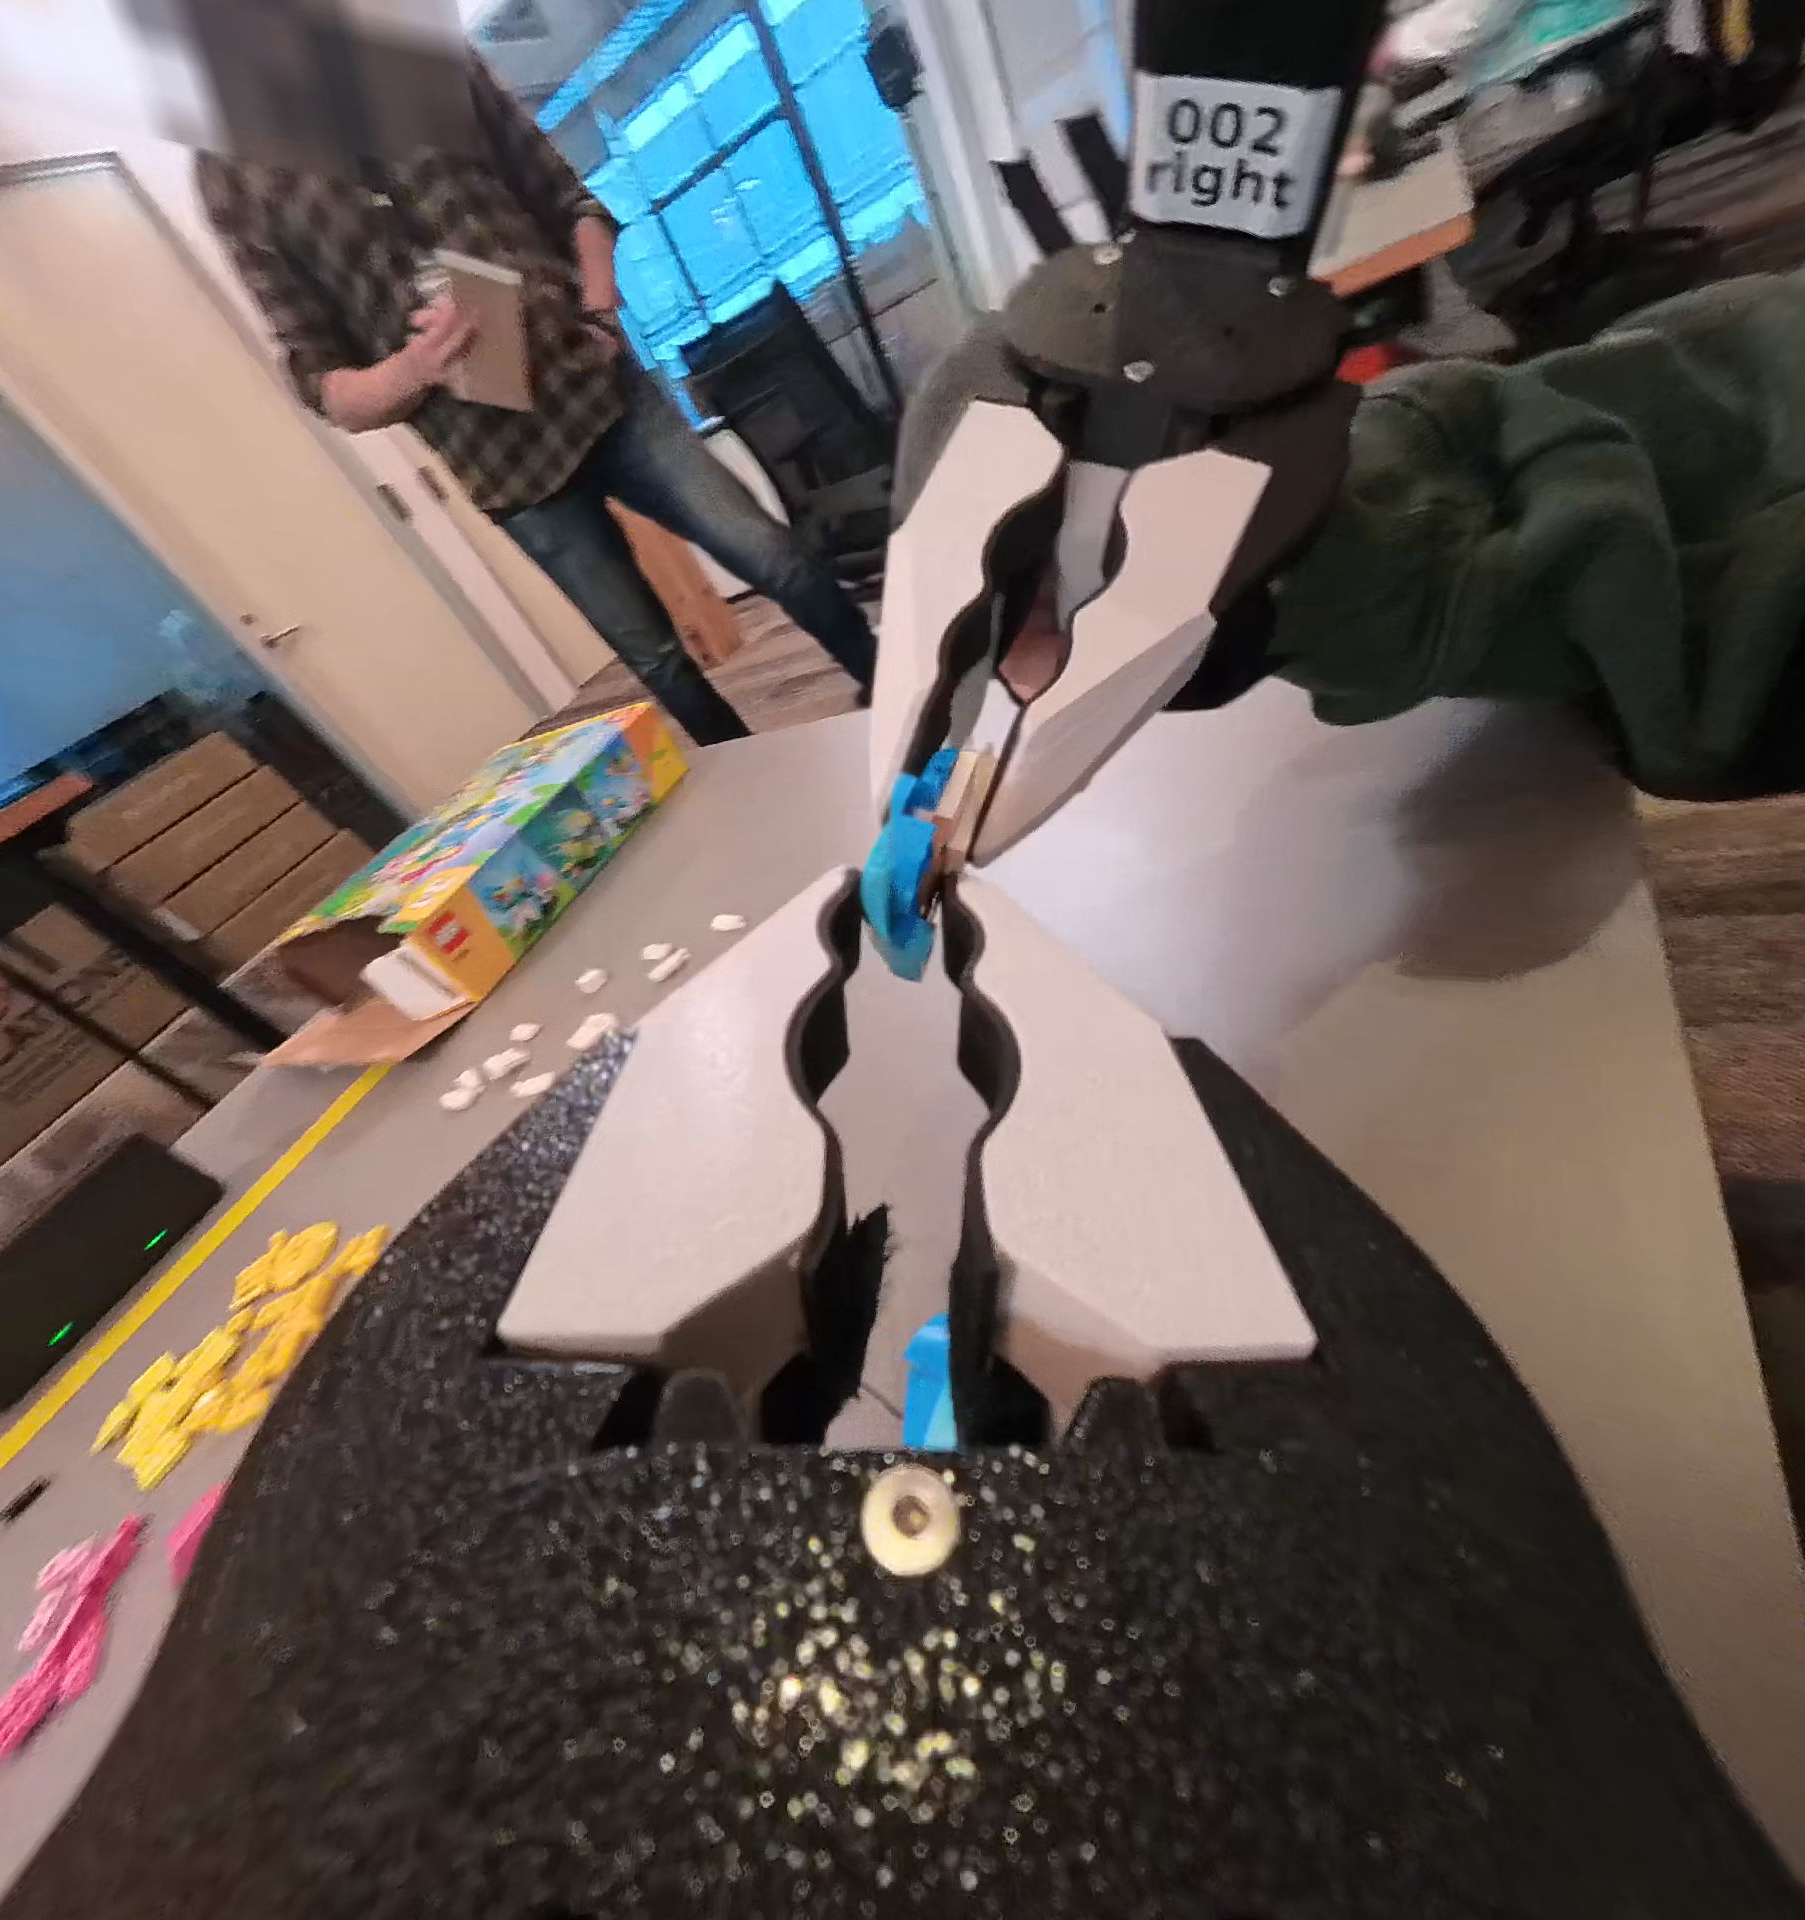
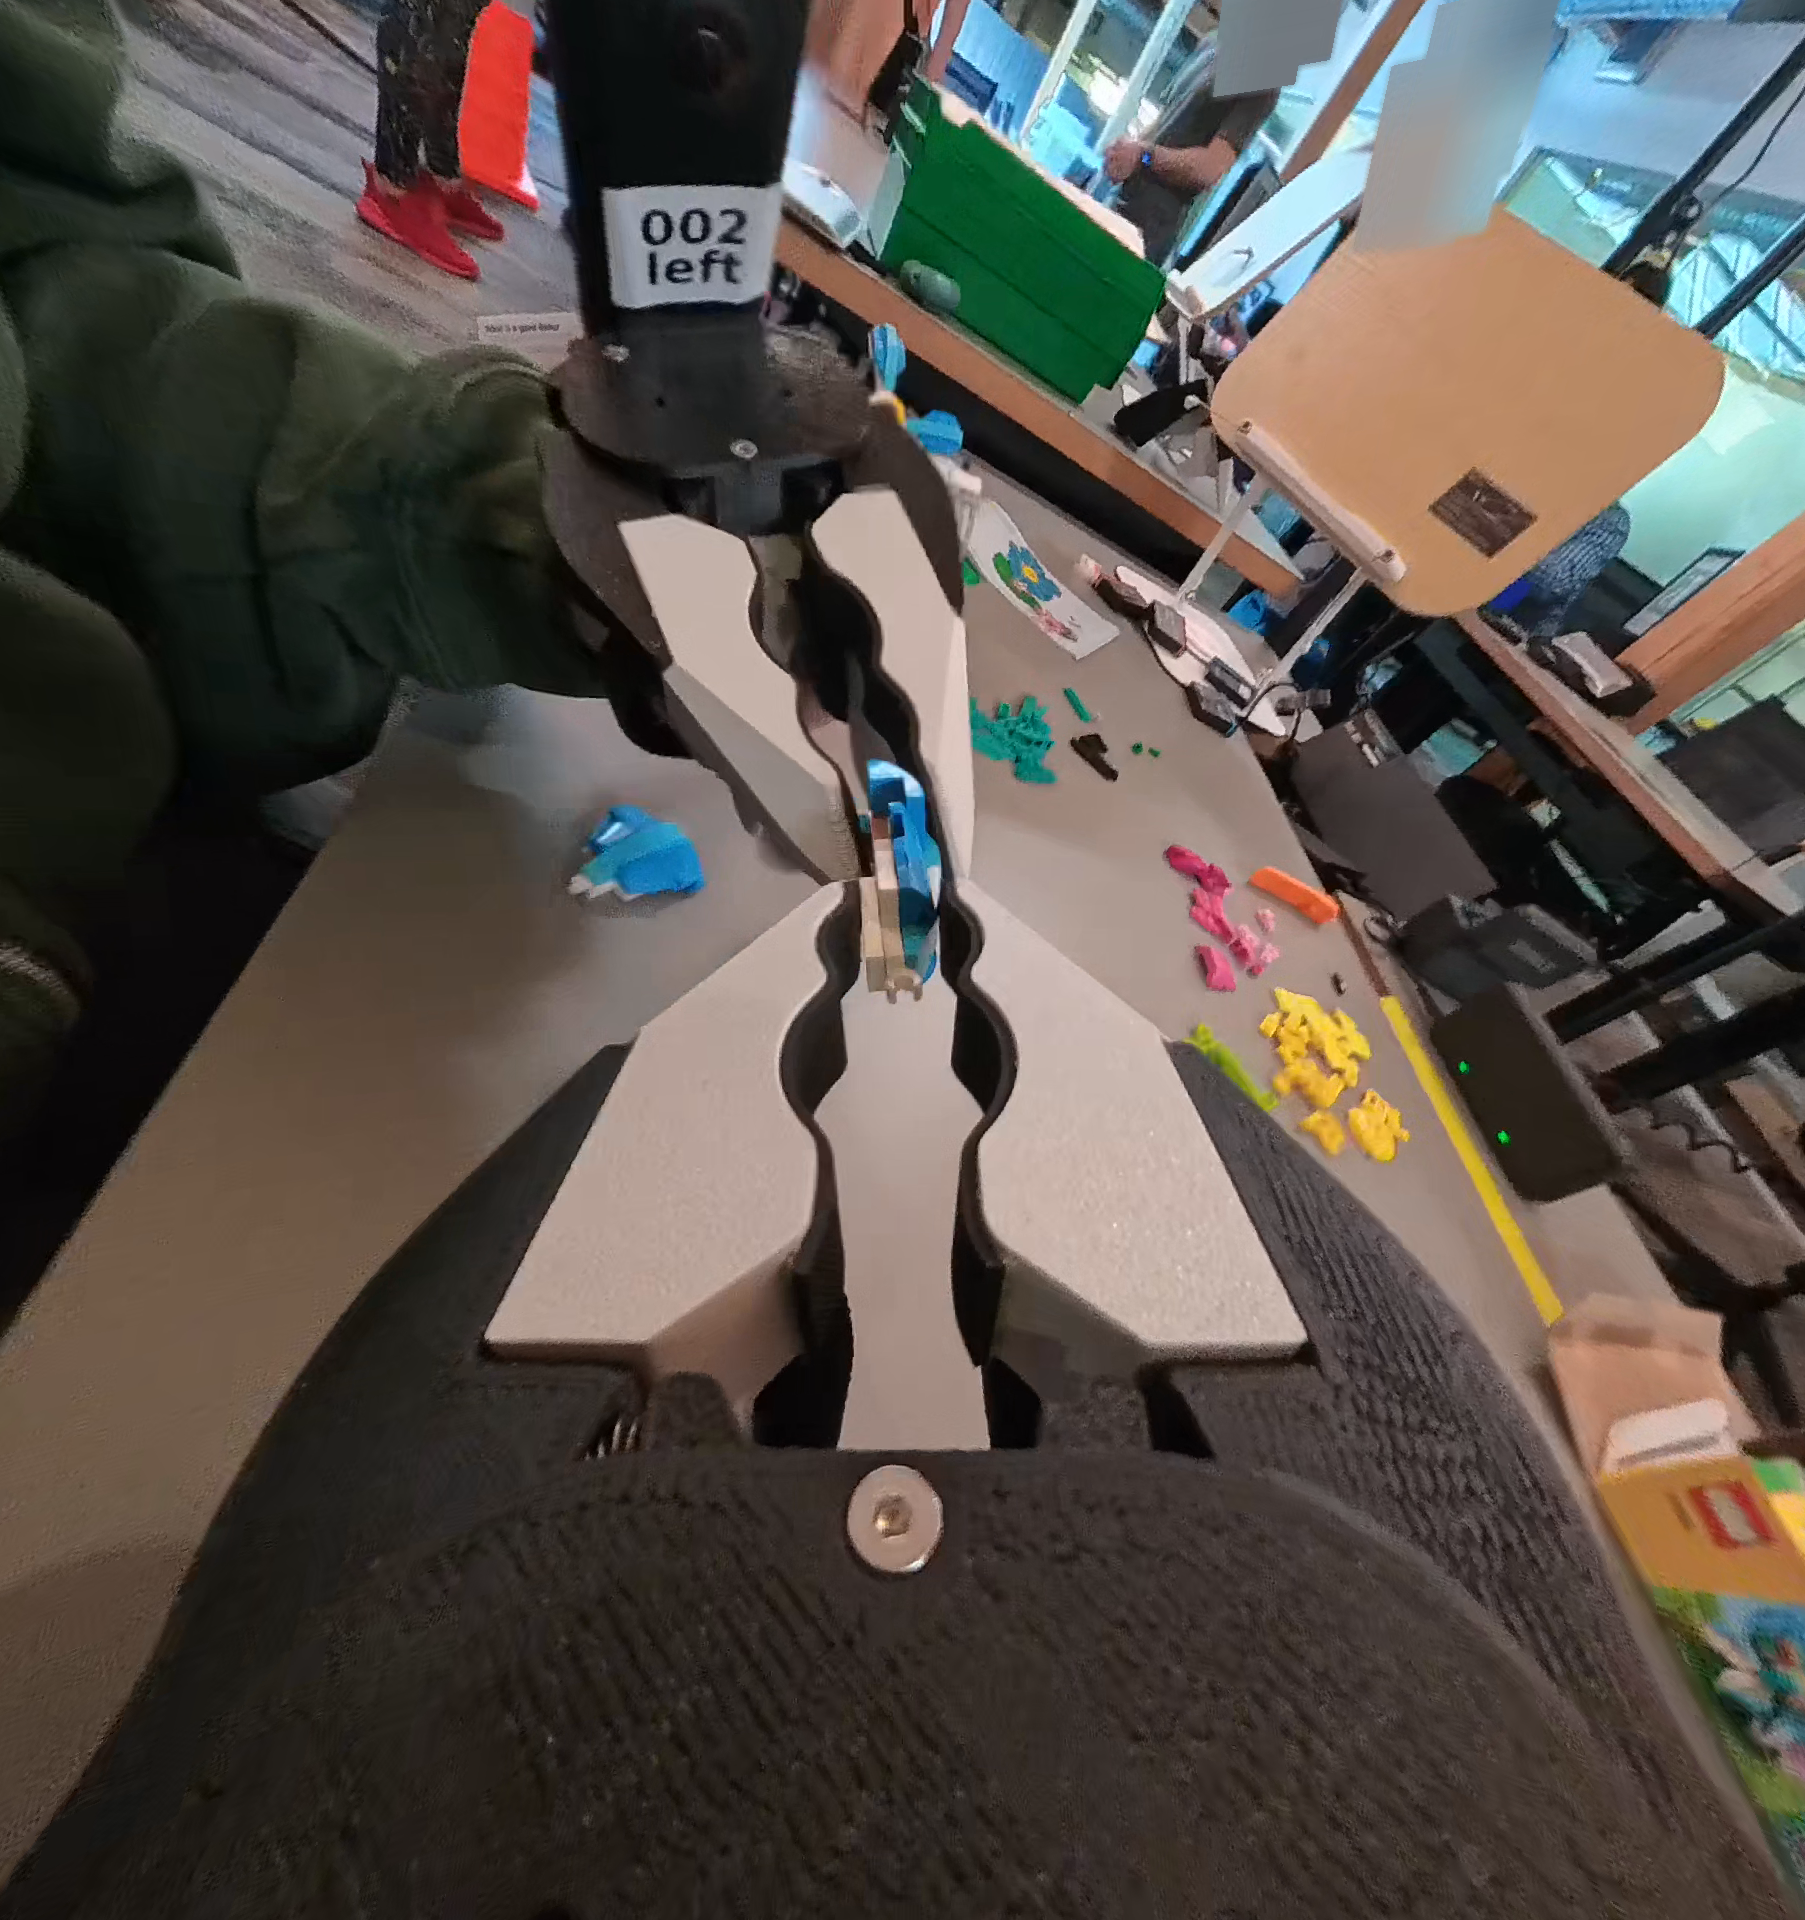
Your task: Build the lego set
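At frame centre, the left gripper (image 1: 903, 904) and right gripper (image 2: 898, 935) meet tip to tip, both nearly closed on one blue-and-tan piece (image 1: 903, 883).

Each camera sat low behind its own gripper, looking forward along the two pale fingers. The left wrist view faced the right gripper (image 1: 965, 800) at close range, tip to tip, with the grey table (image 1: 1397, 1091) beyond. The right wrist view faced the left gripper (image 2: 903, 831) likewise. Both shared the blue and tan lego piece (image 1: 903, 894) (image 2: 903, 904) between the tips, and the yellow bricks (image 1: 223, 1361) (image 2: 1329, 1070).
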A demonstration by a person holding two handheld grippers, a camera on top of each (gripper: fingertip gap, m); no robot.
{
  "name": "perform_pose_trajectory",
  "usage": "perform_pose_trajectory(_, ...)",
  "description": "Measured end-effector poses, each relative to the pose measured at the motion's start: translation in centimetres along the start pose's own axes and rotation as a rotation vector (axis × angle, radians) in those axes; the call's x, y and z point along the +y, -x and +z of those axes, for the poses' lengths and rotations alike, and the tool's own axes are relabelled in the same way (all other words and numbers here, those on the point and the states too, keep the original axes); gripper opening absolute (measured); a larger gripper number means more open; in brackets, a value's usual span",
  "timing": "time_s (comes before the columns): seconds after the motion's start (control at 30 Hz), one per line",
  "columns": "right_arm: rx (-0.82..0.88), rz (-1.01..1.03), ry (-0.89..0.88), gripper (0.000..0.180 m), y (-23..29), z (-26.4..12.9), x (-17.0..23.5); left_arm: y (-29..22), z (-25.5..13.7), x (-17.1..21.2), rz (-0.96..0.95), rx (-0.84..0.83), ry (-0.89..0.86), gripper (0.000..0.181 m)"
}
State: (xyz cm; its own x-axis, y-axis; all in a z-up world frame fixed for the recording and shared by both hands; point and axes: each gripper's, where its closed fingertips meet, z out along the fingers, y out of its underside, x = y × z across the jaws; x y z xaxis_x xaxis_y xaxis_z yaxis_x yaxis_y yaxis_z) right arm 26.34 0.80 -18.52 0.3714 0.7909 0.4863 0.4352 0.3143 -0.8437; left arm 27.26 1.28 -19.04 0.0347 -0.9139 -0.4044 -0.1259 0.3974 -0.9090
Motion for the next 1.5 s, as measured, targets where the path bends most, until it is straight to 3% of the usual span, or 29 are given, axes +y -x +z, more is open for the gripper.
perform_pose_trajectory(0.03, -0.001, -0.011, -0.009, 0.013, -0.6, 0.6, -0.4, 0.8, -0.5, -0.1, -0.019, -0.042, -0.004, 0.013)
perform_pose_trajectory(0.13, 0.016, -0.042, -0.036, 0.013, -2.6, 2.5, -1.7, 3.0, -2.5, -0.4, -0.079, -0.153, 0.004, 0.040)
perform_pose_trajectory(0.23, 0.077, -0.051, -0.049, 0.013, -5.1, 4.7, -2.5, 5.1, -5.4, -0.3, -0.097, -0.293, 0.031, 0.051)
perform_pose_trajectory(0.37, 0.246, -0.047, -0.062, 0.013, -8.2, 7.4, -2.1, 6.7, -10.3, 0.1, -0.078, -0.482, 0.070, 0.051)
perform_pose_trajectory(0.47, 0.342, -0.098, 0.028, 0.013, -8.2, 9.0, 0.8, 6.9, -14.2, 0.9, -0.067, -0.597, 0.115, 0.051)
perform_pose_trajectory(0.63, 0.275, -0.334, 0.303, 0.013, -5.0, 11.6, 6.6, 5.7, -20.0, 2.8, -0.092, -0.727, 0.191, 0.049)
perform_pose_trajectory(0.8, 0.231, -0.561, 0.448, 0.013, -3.8, 12.5, 8.8, 4.6, -24.0, 5.1, -0.163, -0.855, 0.234, 0.046)
perform_pose_trajectory(1.13, 0.096, -0.763, 0.593, 0.013, -2.4, 12.5, 11.6, 4.6, -25.1, 7.4, -0.299, -0.921, 0.246, 0.048)
perform_pose_trajectory(1.23, 0.166, -0.831, 0.604, 0.013, -3.3, 12.7, 10.9, 4.4, -24.3, 7.2, -0.303, -0.898, 0.248, 0.049)
perform_pose_trajectory(1.5, 0.195, -0.721, 0.561, 0.014, -4.4, 15.9, 9.7, 4.7, -23.5, 7.2, -0.292, -0.896, 0.244, 0.048)
